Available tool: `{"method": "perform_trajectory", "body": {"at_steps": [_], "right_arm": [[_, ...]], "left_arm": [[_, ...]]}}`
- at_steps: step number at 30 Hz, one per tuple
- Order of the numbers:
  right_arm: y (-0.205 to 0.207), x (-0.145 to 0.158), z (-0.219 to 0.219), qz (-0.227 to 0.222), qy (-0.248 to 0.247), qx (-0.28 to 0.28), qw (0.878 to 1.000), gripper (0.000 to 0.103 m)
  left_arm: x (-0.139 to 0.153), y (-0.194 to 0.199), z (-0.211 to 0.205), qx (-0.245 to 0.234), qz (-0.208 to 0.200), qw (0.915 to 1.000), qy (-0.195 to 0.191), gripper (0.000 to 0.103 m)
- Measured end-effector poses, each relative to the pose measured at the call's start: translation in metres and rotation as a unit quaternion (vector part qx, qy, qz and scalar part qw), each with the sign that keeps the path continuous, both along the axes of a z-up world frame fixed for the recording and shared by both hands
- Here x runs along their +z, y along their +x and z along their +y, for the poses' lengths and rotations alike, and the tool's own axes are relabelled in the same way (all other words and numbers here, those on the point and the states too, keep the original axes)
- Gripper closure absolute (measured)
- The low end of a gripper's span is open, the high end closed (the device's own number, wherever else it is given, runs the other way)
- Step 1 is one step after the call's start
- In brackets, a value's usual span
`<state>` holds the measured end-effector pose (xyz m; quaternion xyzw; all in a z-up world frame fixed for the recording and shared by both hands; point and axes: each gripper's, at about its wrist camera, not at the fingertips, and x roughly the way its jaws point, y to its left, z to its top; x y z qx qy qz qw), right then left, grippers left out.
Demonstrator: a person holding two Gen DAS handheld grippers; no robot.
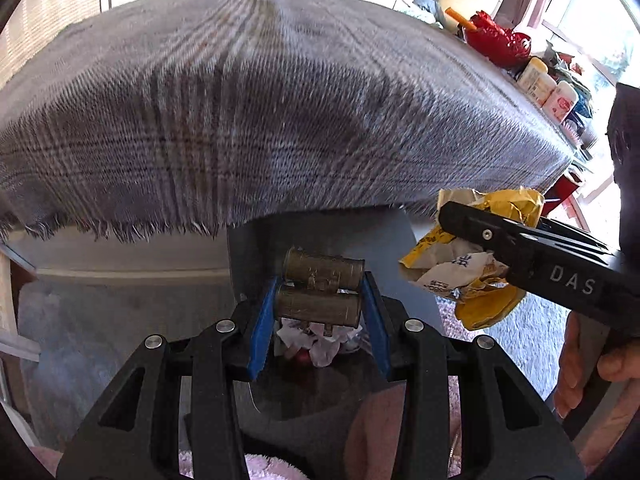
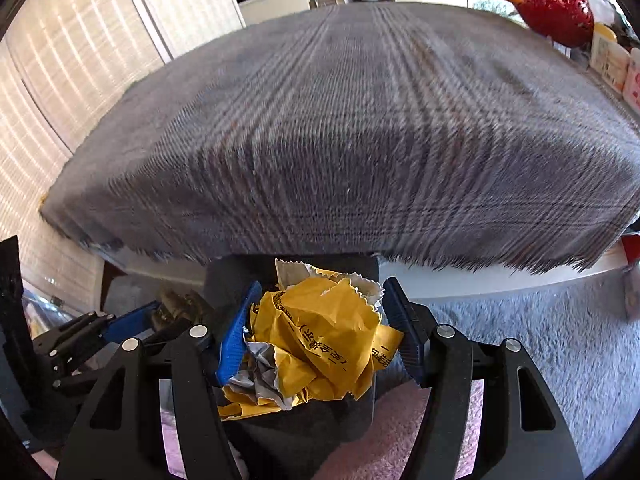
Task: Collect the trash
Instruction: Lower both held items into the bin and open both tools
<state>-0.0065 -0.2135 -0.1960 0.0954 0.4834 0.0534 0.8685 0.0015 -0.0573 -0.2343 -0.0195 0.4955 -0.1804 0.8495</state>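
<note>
My left gripper [image 1: 320, 300] is shut on a brass-coloured metal piece made of two joined cylinders [image 1: 320, 294], held over a grey trash bin [image 1: 320, 236] below the table's front edge. Crumpled white paper [image 1: 316, 342] lies inside the bin under it. My right gripper [image 2: 320, 320] is shut on a crumpled yellow wrapper [image 2: 320, 344] with black print and a silver lining. In the left wrist view the right gripper [image 1: 472, 236] and its yellow wrapper [image 1: 472, 280] hang just right of the bin. The left gripper [image 2: 132, 324] shows at lower left in the right wrist view.
A table with a grey plaid cloth [image 1: 260, 100] fills the view ahead. A red bowl [image 1: 498, 42] and white bottles [image 1: 548, 92] stand along its right side. Grey carpet [image 2: 540, 340] lies on the right, pink rug [image 2: 392, 432] below. Slatted blinds [image 2: 60, 80] on the left.
</note>
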Motion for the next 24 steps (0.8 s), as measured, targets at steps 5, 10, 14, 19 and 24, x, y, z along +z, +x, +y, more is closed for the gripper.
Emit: {"method": "perform_trajectory", "body": {"at_steps": [5, 10, 14, 19, 24], "right_arm": [[0.007, -0.005, 0.004, 0.008, 0.004, 0.002, 1.0, 0.038], [0.012, -0.01, 0.01, 0.02, 0.012, 0.01, 1.0, 0.036], [0.014, -0.011, 0.014, 0.023, 0.013, 0.012, 1.0, 0.034], [0.016, -0.008, 0.011, 0.02, 0.022, 0.003, 1.0, 0.02], [0.014, 0.0, 0.005, 0.013, 0.026, -0.01, 1.0, 0.011]], "left_arm": [[-0.007, 0.002, 0.002, -0.001, 0.013, 0.9999, 0.001, 0.064], [-0.009, 0.004, 0.003, -0.002, 0.02, 0.9998, -0.006, 0.064], [-0.01, 0.003, 0.003, -0.006, 0.023, 0.9996, -0.015, 0.066], [-0.007, 0.003, 0.006, -0.003, 0.021, 0.9996, -0.021, 0.054], [-0.001, 0.0, 0.008, -0.002, 0.006, 0.9999, -0.009, 0.039]]}}
